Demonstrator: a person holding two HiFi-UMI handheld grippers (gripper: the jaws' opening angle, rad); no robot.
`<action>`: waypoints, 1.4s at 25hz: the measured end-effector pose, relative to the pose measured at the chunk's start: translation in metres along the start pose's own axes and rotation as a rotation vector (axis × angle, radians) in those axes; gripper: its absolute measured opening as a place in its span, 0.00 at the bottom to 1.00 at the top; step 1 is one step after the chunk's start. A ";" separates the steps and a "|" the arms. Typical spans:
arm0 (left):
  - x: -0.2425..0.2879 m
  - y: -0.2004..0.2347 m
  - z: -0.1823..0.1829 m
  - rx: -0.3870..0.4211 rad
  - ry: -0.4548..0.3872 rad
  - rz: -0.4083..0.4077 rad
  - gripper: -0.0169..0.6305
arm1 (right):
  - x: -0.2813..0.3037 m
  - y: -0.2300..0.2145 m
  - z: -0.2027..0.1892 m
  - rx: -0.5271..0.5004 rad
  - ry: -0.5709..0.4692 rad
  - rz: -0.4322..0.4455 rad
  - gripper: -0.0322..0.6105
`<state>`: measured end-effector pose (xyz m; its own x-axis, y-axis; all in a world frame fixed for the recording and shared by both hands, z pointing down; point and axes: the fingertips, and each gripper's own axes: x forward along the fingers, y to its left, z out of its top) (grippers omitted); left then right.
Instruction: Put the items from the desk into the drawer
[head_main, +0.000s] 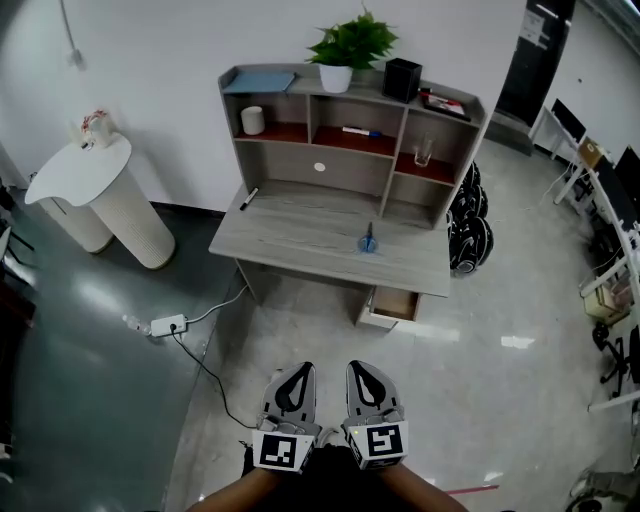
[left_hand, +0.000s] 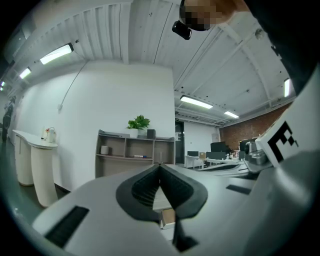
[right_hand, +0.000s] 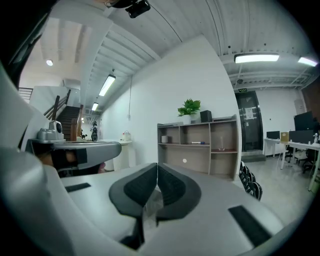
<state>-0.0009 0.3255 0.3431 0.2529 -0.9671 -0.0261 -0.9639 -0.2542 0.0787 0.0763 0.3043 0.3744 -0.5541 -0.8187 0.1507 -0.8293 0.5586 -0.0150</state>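
Note:
A grey wooden desk (head_main: 300, 235) with a shelf hutch stands ahead of me. On its top lie a black marker (head_main: 248, 199) at the left and a blue item (head_main: 368, 240) near the middle right. A drawer (head_main: 392, 306) under the desk's right side stands pulled open. My left gripper (head_main: 298, 371) and right gripper (head_main: 362, 366) are held side by side low in the head view, well short of the desk, both shut with nothing between the jaws. In the left gripper view the desk's hutch (left_hand: 135, 150) shows far off; the right gripper view shows the hutch (right_hand: 197, 145) too.
The hutch holds a potted plant (head_main: 347, 48), a black box (head_main: 402, 79), a white cup (head_main: 253, 120), a blue pen (head_main: 360, 131) and a glass (head_main: 423, 152). A white round stand (head_main: 100, 195) is at the left. A power strip (head_main: 168, 325) with cable lies on the floor. Office chairs (head_main: 470, 232) stand at the right.

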 end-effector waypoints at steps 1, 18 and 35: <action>0.007 0.006 -0.002 -0.010 0.008 0.005 0.04 | 0.008 -0.001 -0.001 0.004 0.005 0.000 0.08; 0.117 0.162 -0.019 -0.031 0.108 -0.014 0.05 | 0.182 0.019 0.019 -0.033 0.074 0.022 0.08; 0.170 0.327 -0.004 -0.072 0.077 -0.021 0.04 | 0.346 0.088 0.027 -0.065 0.170 0.107 0.08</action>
<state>-0.2731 0.0783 0.3686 0.2809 -0.9585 0.0481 -0.9507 -0.2710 0.1506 -0.1902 0.0664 0.3981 -0.6139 -0.7231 0.3167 -0.7571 0.6529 0.0233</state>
